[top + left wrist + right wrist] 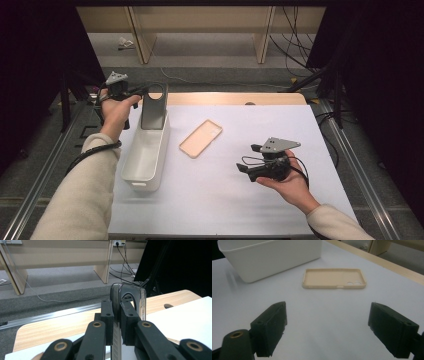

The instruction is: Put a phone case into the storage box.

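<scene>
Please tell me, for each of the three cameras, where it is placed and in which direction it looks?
High view: above the person's side, looking forward and down on the table; forearms, left gripper and right gripper show.
Left gripper view: rides the left gripper, facing the floor beyond; jaws clamp a grey phone case.
Right gripper view: rides the right gripper, jaws apart, facing the beige phone case and white bin.
Shared: the high and right gripper views both show the beige case and bin.

Grey carpet floor [210, 55], wooden furniture legs [141, 37], cables [290, 45], dark curtains at sides
</scene>
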{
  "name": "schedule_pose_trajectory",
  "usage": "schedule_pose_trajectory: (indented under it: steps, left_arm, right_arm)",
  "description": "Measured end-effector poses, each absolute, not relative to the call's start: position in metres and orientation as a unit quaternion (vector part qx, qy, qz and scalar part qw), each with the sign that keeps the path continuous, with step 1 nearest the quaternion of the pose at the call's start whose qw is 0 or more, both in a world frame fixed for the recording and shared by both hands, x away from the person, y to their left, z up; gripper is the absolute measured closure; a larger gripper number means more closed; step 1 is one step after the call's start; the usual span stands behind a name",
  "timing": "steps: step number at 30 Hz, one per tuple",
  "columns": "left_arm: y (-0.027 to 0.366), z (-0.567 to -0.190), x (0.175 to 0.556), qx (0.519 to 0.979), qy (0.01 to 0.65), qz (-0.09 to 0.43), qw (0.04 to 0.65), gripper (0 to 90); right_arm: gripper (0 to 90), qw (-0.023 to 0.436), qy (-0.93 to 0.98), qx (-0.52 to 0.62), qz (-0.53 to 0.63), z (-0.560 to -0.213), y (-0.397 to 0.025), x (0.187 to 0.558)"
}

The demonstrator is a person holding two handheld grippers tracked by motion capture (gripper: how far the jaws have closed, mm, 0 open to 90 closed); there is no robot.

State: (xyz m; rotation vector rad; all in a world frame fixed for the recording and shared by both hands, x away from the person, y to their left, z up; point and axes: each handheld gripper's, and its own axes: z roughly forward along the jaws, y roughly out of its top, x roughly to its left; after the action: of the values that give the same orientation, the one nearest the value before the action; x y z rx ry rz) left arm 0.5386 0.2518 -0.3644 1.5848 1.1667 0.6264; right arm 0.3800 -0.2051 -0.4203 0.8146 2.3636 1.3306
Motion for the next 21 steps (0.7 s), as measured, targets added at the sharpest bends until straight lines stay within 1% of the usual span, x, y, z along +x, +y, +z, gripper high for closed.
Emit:
schedule_pose_trajectory:
  steps: [21]
  left_arm:
    - [0.256, -0.384, 0.544, 0.659, 0.503, 0.247, 0.502, 81.9]
  right_arm:
    - [16.3, 0.151, 0.822, 0.286, 0.468, -0.421, -0.205, 0.381]
